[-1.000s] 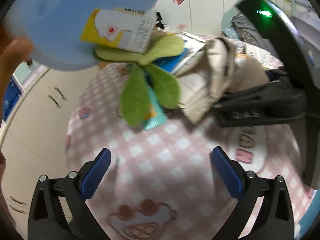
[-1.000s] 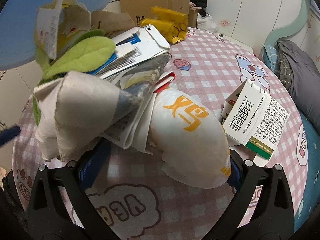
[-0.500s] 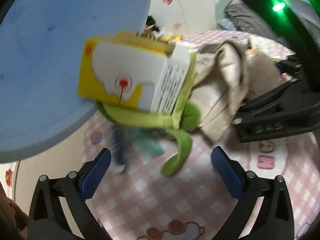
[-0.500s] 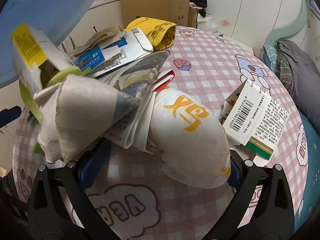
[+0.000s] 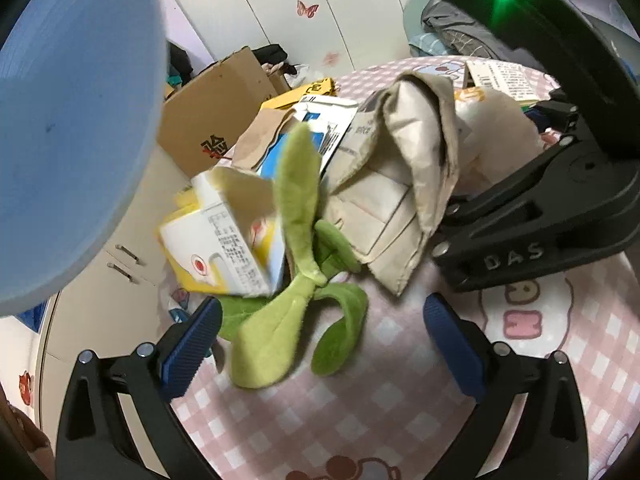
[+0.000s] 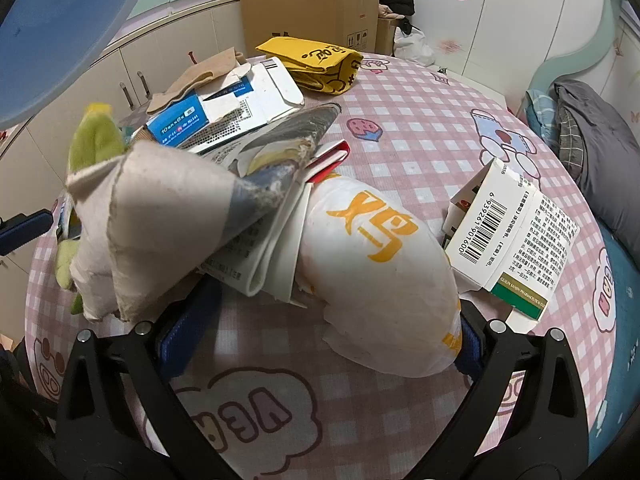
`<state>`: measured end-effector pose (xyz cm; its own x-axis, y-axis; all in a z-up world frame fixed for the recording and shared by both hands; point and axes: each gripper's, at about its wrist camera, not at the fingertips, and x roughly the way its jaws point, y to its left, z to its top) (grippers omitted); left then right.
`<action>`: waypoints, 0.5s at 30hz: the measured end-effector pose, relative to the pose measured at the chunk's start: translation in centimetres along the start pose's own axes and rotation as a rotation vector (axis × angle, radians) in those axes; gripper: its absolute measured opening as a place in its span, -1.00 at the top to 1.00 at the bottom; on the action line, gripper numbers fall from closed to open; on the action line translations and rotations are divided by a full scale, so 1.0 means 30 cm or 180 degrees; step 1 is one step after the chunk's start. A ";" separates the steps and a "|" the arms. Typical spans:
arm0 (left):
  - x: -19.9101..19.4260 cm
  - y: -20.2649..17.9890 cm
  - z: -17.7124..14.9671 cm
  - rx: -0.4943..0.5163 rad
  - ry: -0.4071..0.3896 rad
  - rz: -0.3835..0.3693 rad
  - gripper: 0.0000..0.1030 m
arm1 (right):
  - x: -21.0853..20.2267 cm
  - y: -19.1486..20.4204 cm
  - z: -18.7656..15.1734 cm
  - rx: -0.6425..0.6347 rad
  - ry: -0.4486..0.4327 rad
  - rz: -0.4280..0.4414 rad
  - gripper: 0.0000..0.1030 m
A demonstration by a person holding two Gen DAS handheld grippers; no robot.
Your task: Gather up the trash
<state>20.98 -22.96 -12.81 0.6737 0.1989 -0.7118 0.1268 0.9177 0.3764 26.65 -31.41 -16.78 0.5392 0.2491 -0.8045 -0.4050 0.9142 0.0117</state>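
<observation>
Here, left wrist view: left claw (image 5: 320,338) spread wide, empty, over the pink checked bench (image 5: 400,420); green plush leaf toy (image 5: 296,308) and yellow-white carton (image 5: 224,248) lie just ahead. Right wrist view: right claw (image 6: 316,324) wide apart around a white paper bag with orange print (image 6: 380,276); grip unclear. Barcode box (image 6: 512,240) just beside.

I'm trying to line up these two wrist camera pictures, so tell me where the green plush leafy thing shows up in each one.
Left wrist view: the green plush leaves sit at centre, low, between the open fingers, beside the yellow and white carton.
Right wrist view: only bits of it peek out at the left edge, behind the crumpled beige paper.
Shared landmark: that beige paper, and the brown cardboard box.
</observation>
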 end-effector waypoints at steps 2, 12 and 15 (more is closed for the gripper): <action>0.004 0.009 -0.019 -0.0125 0.0026 -0.0026 -0.92 | 0.001 -0.002 0.002 0.0000 0.0000 0.0000 -0.89; 0.044 0.053 -0.071 -0.0574 0.0065 -0.0237 -0.92 | -0.001 0.000 -0.002 0.0000 0.0001 0.0000 -0.89; 0.051 0.063 -0.079 -0.0704 0.0068 -0.0294 -0.92 | 0.001 -0.001 0.001 0.0000 0.0000 0.0000 -0.89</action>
<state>20.53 -20.10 -14.59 0.6508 0.1157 -0.7504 0.0229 0.9849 0.1718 26.70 -31.43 -16.79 0.5391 0.2492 -0.8046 -0.4051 0.9142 0.0118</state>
